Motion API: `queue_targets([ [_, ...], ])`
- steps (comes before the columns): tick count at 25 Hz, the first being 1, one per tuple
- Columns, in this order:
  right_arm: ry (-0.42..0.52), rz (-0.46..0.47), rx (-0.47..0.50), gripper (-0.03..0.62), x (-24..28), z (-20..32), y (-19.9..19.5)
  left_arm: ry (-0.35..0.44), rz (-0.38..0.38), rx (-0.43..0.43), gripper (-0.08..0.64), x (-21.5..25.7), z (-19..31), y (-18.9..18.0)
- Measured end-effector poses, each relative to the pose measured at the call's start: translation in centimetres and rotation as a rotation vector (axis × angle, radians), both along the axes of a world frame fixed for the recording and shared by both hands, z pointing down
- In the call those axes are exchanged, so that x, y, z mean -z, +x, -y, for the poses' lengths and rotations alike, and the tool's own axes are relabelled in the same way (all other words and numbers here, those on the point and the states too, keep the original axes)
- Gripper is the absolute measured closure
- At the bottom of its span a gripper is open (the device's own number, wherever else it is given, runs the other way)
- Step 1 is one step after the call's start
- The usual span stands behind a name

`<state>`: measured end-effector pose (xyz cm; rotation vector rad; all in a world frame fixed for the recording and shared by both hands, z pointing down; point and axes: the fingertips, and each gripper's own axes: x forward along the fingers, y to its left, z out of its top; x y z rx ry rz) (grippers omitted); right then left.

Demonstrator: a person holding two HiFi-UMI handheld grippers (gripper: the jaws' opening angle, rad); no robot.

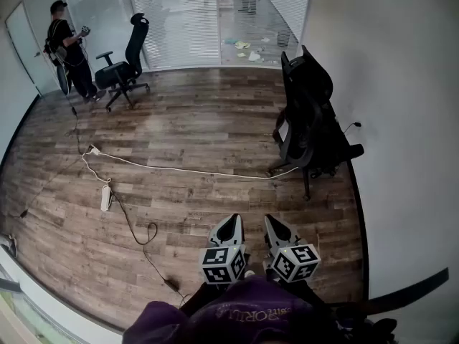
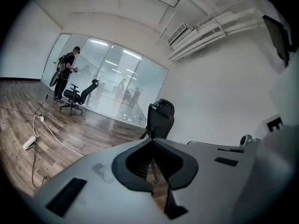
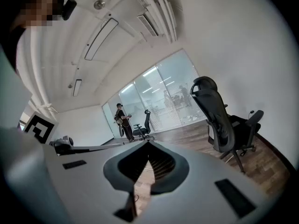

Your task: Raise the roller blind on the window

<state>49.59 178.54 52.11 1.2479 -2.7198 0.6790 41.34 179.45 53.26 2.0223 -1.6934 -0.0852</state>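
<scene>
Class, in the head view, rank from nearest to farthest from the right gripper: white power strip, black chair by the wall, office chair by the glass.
1. black chair by the wall, ahead, right.
2. white power strip, on the floor, left.
3. office chair by the glass, far left.

Floor (image 1: 201, 127): wood-look planks, grey-brown, grainy, with a faint sheen. Partition (image 1: 183, 20): glass, glossy, with frosted stripes. Side wall (image 1: 401, 84): white paint, matt, smooth. Near chair (image 1: 308, 113) and far chair (image 1: 125, 67): black, matt, apparently plastic and fabric. Cable (image 1: 179, 169): white smooth plastic. Left gripper (image 1: 231, 221) and right gripper (image 1: 272, 223): grey matt plastic shells. Purple garment (image 1: 244, 310): soft cloth.
</scene>
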Motion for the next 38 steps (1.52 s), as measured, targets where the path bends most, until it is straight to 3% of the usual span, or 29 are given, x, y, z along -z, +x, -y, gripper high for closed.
queue_targets([
  [18,0.003,-0.018,-0.006,0.594,0.1,1.0,-1.2,0.005,0.017,0.007,0.560,0.1,0.0,-1.1],
  [25,0.112,-0.037,0.002,0.594,1.4,3.7,-5.2,0.055,0.095,0.004,0.560,0.1,1.9,-5.2],
  [31,0.190,0.055,0.048,0.594,4.0,9.3,-9.1,0.128,0.136,-0.007,0.560,1.6,8.5,-8.0],
  [38,0.302,0.033,0.068,0.594,5.8,21.9,-13.4,0.231,0.181,0.051,0.560,4.3,21.8,-12.2],
])
